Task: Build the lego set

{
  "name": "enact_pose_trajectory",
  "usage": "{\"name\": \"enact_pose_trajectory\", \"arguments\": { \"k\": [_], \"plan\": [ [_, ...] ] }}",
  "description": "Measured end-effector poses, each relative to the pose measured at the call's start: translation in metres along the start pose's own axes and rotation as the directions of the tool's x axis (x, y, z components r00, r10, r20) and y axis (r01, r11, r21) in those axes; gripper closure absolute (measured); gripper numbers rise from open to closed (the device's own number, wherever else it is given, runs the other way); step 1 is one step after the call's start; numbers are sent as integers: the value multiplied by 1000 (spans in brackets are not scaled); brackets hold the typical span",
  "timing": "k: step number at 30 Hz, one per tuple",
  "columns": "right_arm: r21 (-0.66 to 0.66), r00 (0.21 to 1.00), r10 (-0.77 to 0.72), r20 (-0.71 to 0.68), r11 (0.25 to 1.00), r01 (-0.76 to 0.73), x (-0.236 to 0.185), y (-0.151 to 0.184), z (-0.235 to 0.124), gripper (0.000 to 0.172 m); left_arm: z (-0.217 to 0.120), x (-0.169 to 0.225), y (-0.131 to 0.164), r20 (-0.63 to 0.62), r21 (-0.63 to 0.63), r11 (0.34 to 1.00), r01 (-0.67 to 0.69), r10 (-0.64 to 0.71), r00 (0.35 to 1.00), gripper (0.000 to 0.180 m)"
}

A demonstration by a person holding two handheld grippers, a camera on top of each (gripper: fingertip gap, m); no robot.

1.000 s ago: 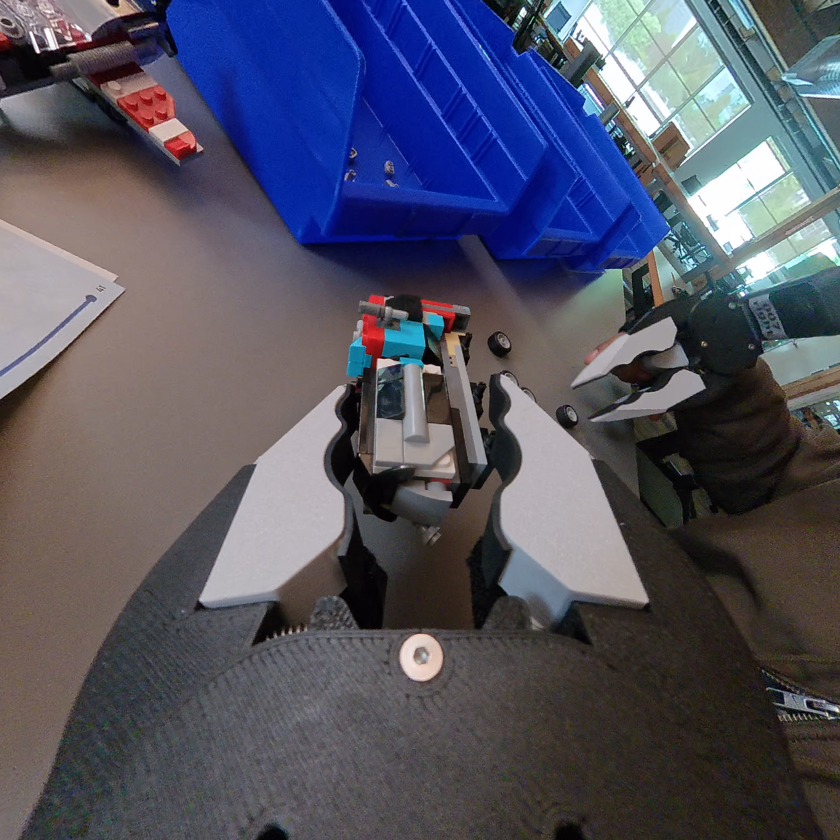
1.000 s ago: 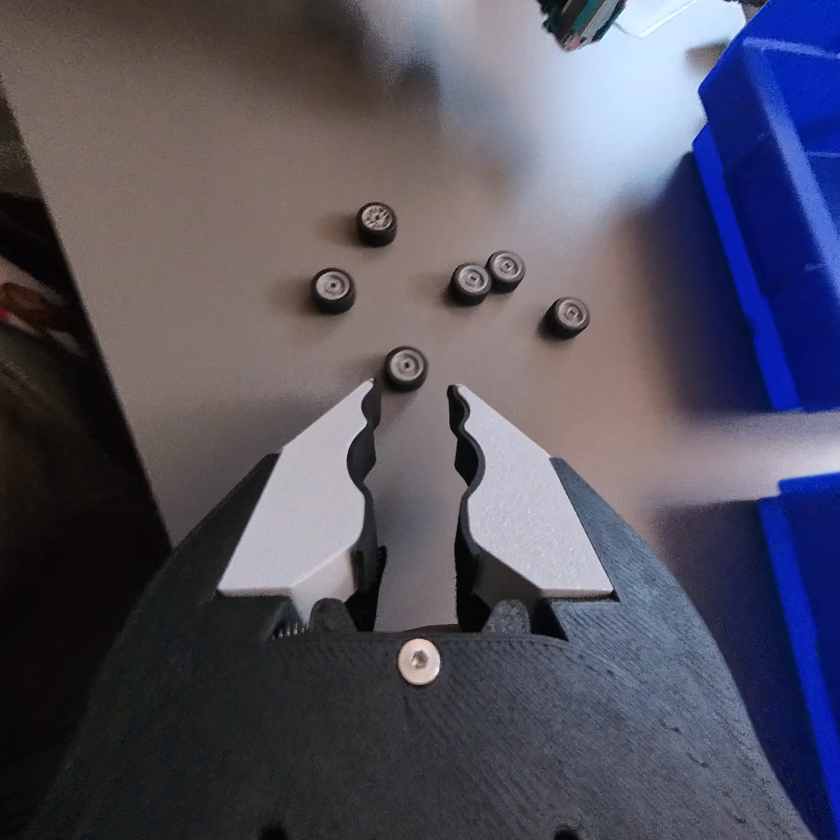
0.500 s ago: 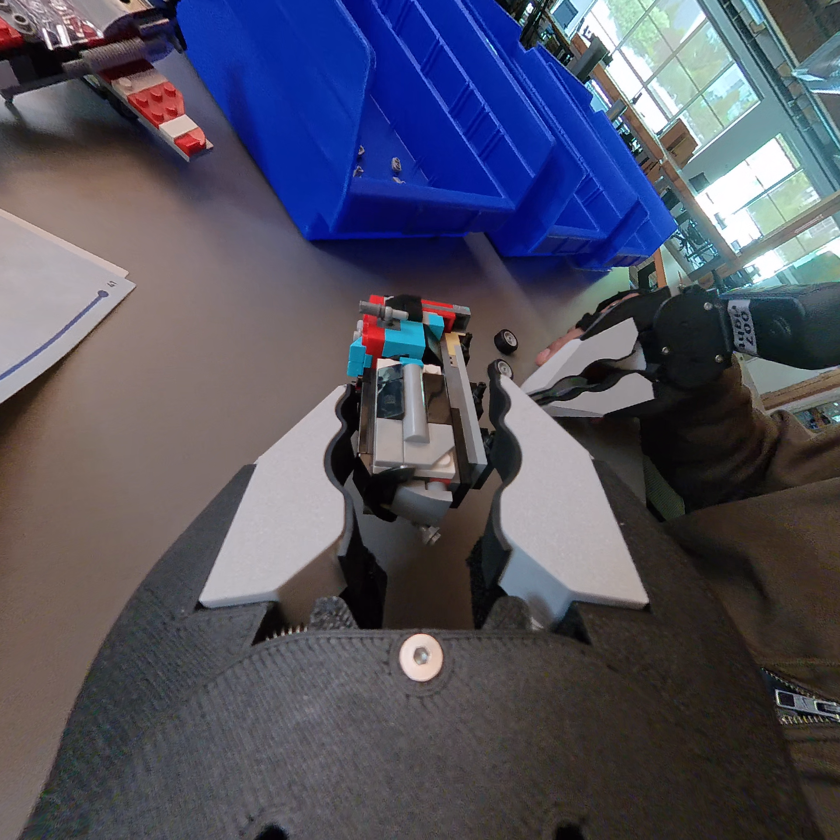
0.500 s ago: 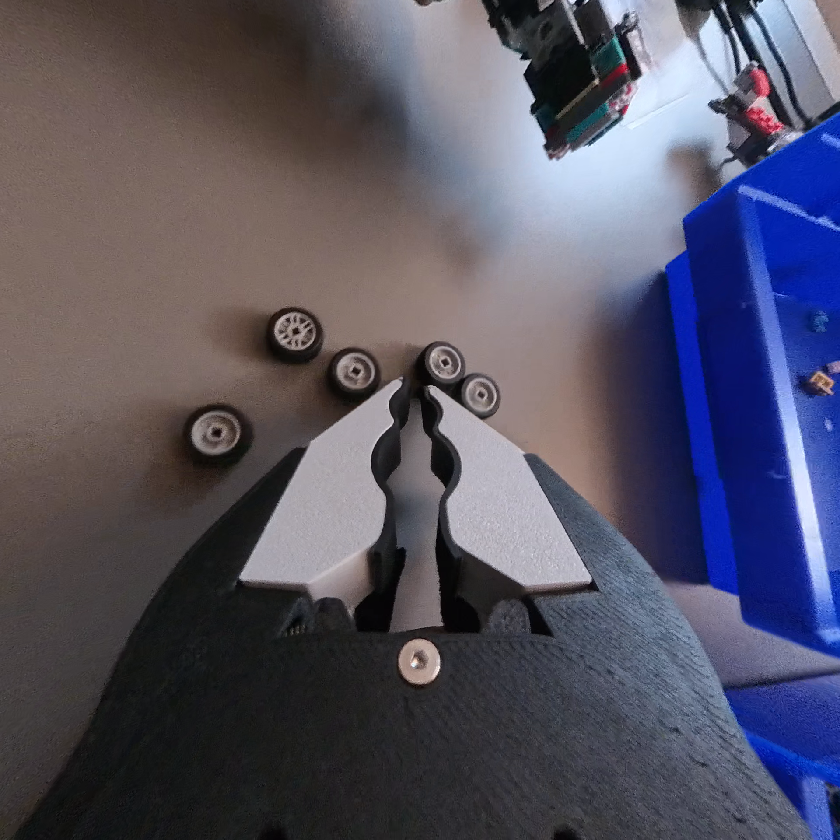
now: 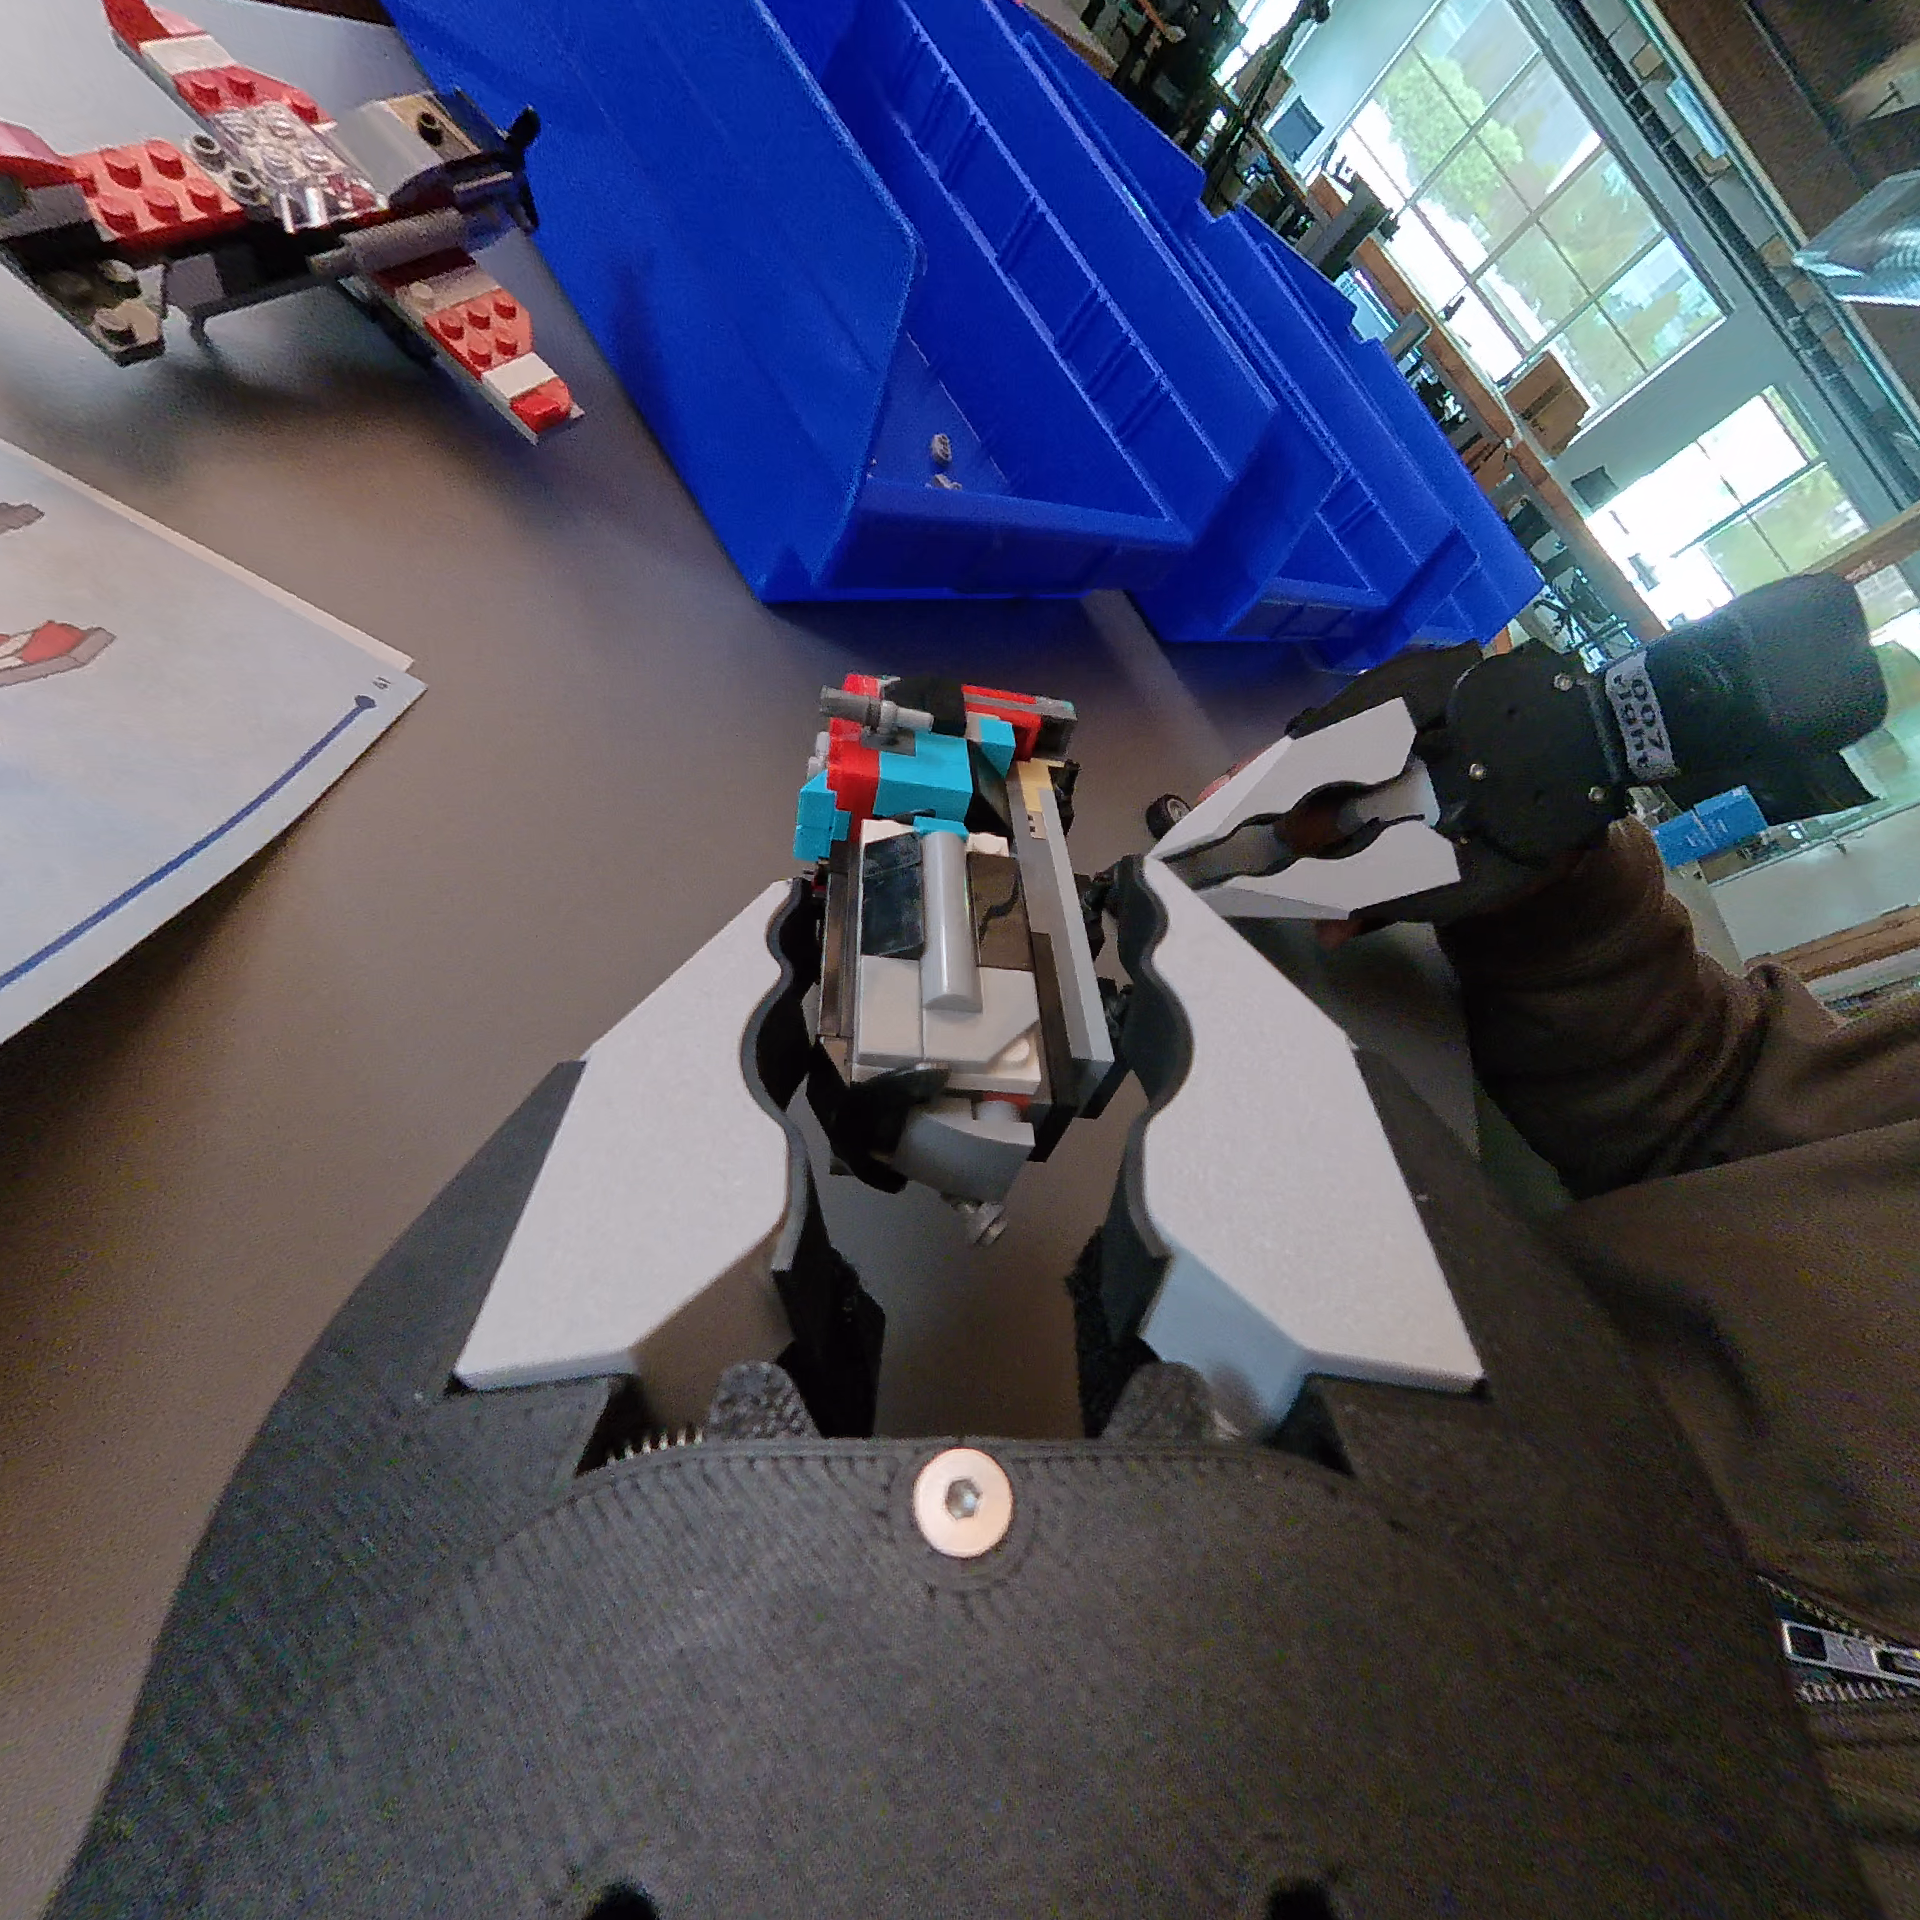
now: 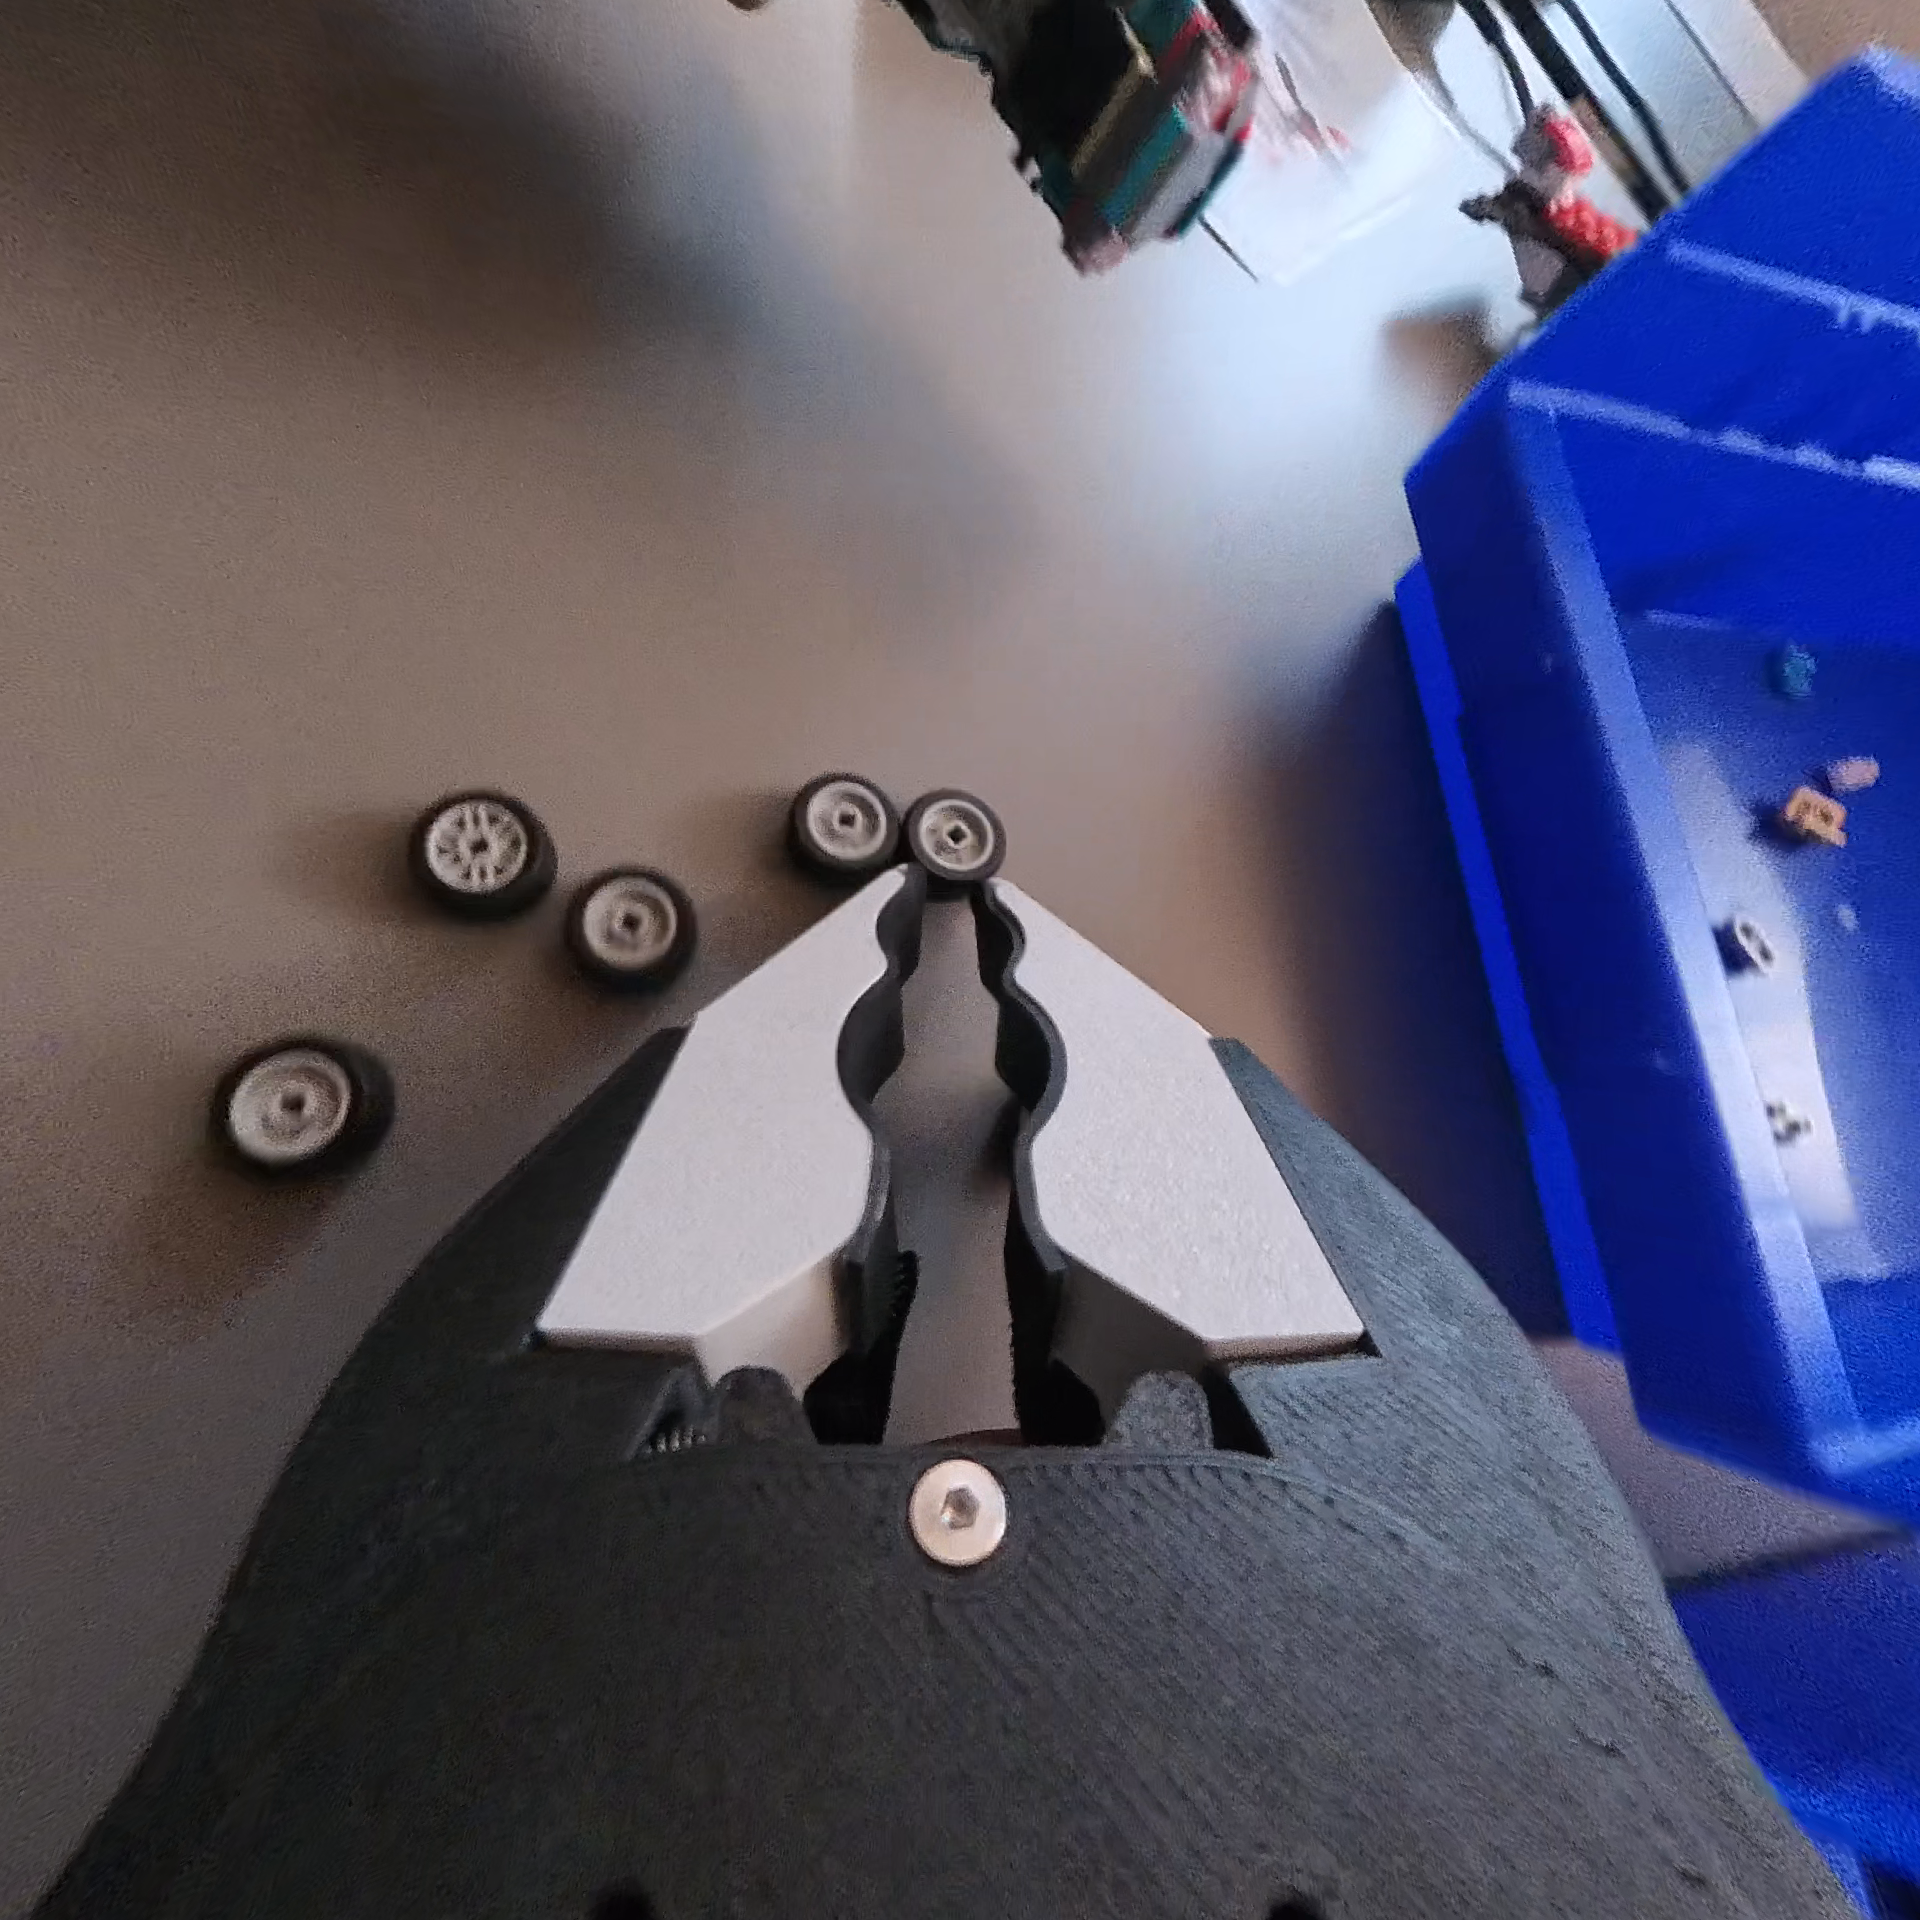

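On the tabletop (image 6: 520, 520), my right claw (image 6: 948, 883) pinches a small wheel (image 6: 956, 836) at its tips while my left claw (image 5: 961, 894) grips the brick vehicle (image 5: 945, 914).

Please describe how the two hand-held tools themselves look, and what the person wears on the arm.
Each tool has a black, ribbed body, a silver screw at its centre, and two pale grey wedge fingers with wavy black pads. The right tool has a white band with writing behind its round black head. The person wears a dark olive sleeve.
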State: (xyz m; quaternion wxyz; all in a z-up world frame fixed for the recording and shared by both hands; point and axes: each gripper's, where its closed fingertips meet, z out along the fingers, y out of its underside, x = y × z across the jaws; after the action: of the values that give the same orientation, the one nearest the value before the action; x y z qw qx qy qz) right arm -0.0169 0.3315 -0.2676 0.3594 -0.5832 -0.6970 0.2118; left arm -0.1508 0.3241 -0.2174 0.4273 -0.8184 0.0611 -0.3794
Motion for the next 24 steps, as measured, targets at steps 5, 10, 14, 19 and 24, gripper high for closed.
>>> {"name": "enact_pose_trajectory", "arguments": {
  "k": [5, 10, 14, 19, 24],
  "plan": [
    [32, 1000, 0, -8, 999, 0, 0, -20, 3, 155, -1, 0, -2, -5, 8, 1000, 5, -5, 1000, 120],
    [97, 987, 58, 147, 993, -73, -43, -5, -47, 141, -4, 3, -6, -19, 27, 1000, 9, -8, 1000, 119],
    [55, 975, 36, 219, 997, -49, -87, 12, -59, 136, -7, 1, -9, -12, 44, 999, 9, -8, 1000, 119],
    [15, 988, -37, 147, 999, 35, -86, 8, -38, 144, -8, -2, -10, -6, 48, 999, 14, -14, 1000, 119],
    [1, 992, -75, 97, 997, 75, -63, -6, -10, 148, -8, -5, -9, -5, 47, 999, 23, -23, 1000, 119]
  ]
}}
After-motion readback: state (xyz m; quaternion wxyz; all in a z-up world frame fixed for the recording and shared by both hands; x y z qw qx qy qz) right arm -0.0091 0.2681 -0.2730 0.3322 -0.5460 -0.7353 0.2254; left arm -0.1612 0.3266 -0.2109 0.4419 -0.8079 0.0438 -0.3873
